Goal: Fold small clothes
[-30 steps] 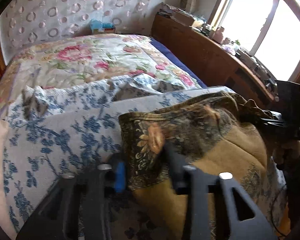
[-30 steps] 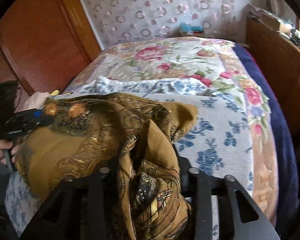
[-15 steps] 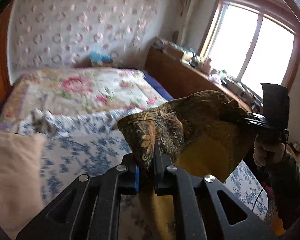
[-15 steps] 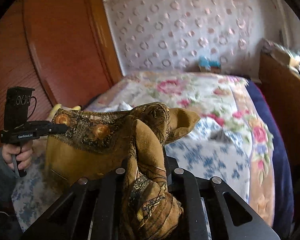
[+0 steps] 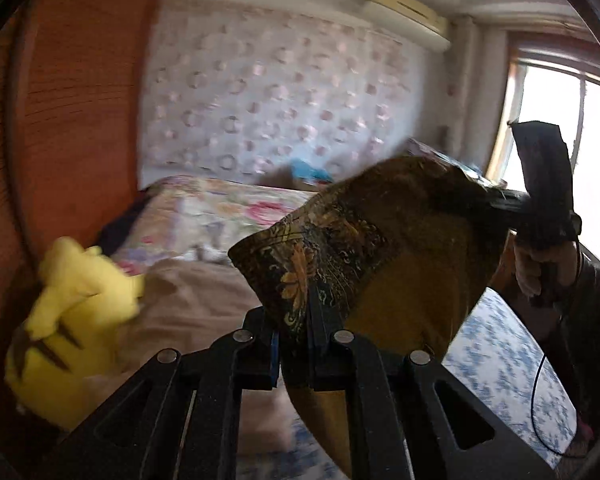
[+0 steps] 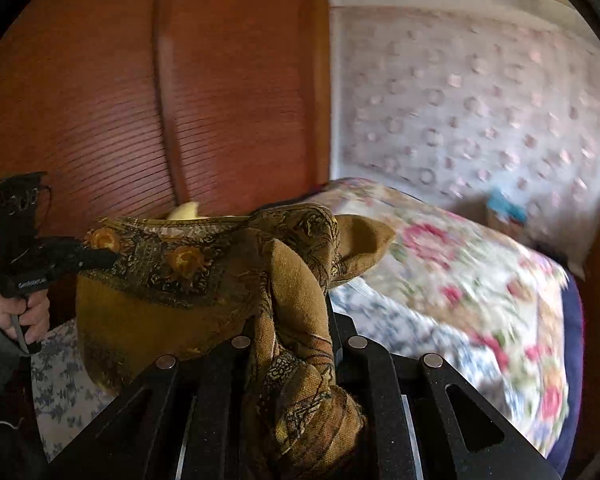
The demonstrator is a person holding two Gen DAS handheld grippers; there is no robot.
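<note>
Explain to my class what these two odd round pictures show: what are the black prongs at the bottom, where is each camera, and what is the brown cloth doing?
No robot is here. A person holds a hand tool in each hand, each with two black jaws and a wide-angle camera looking forward along them. That lens makes the pictures round.

One picture comes from the left gripper, the other from the right gripper. Each camera also catches the other tool across the cloth, gripped by the person's hand.

Both grippers are shut on the same brown patterned cloth, holding it up in the air, spread between them above the bed. The right gripper has a thick bunch of it.

On the bed lie a floral quilt, a blue-flowered sheet and a yellow soft toy. The pictures are blurred.
</note>
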